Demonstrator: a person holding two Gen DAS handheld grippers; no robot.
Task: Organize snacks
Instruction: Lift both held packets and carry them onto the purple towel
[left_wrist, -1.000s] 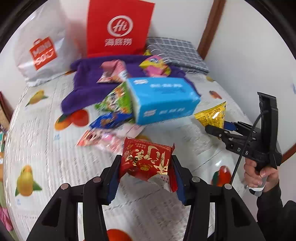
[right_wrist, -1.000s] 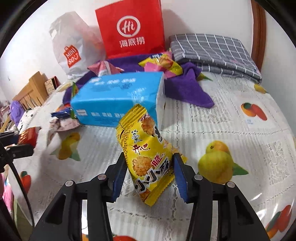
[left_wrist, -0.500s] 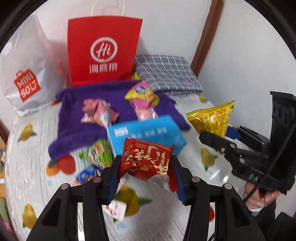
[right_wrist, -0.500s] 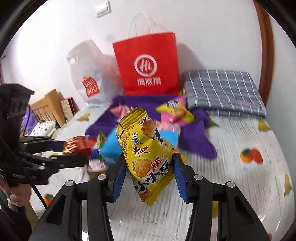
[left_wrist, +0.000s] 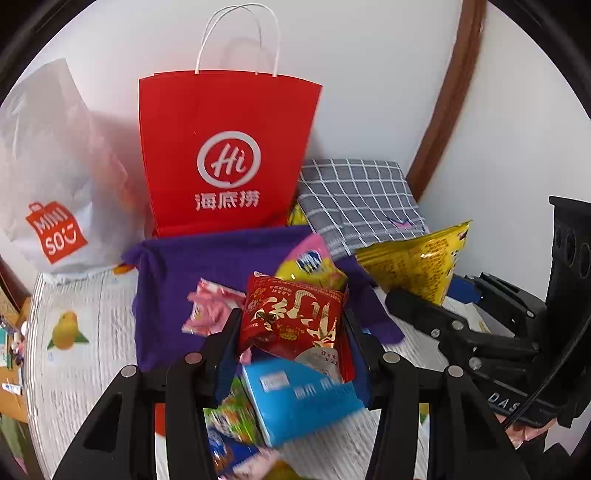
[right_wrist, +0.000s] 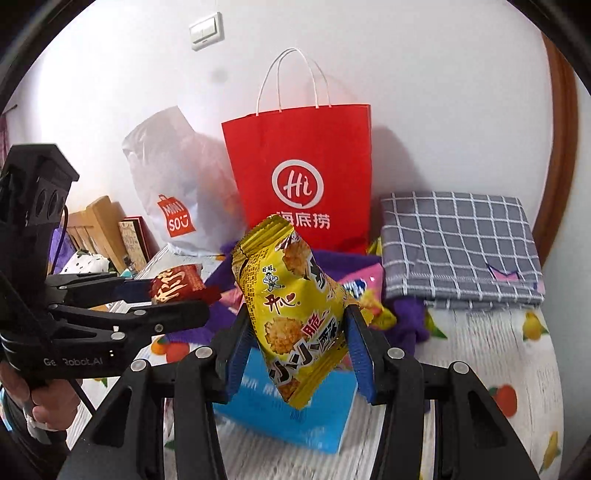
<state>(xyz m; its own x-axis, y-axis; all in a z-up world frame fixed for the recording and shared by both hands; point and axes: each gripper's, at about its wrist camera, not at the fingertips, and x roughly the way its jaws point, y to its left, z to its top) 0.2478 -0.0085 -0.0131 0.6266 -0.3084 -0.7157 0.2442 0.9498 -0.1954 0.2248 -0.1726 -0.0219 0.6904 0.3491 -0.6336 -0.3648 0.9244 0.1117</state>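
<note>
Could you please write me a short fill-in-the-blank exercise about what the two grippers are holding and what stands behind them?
1. The left gripper is shut on a ____ snack packet.
2. The right gripper is shut on a ____ snack packet.
3. The tall paper bag against the wall is ____.
4. The folded cloth right of that bag is grey with a ____ grid.

Missing words: red; yellow; red; white

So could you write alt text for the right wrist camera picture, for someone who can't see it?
The right gripper grips a yellow snack packet above a blue tissue pack. Behind stand a red paper bag and white bag; at left, the left gripper holds a red snack packet.
</note>
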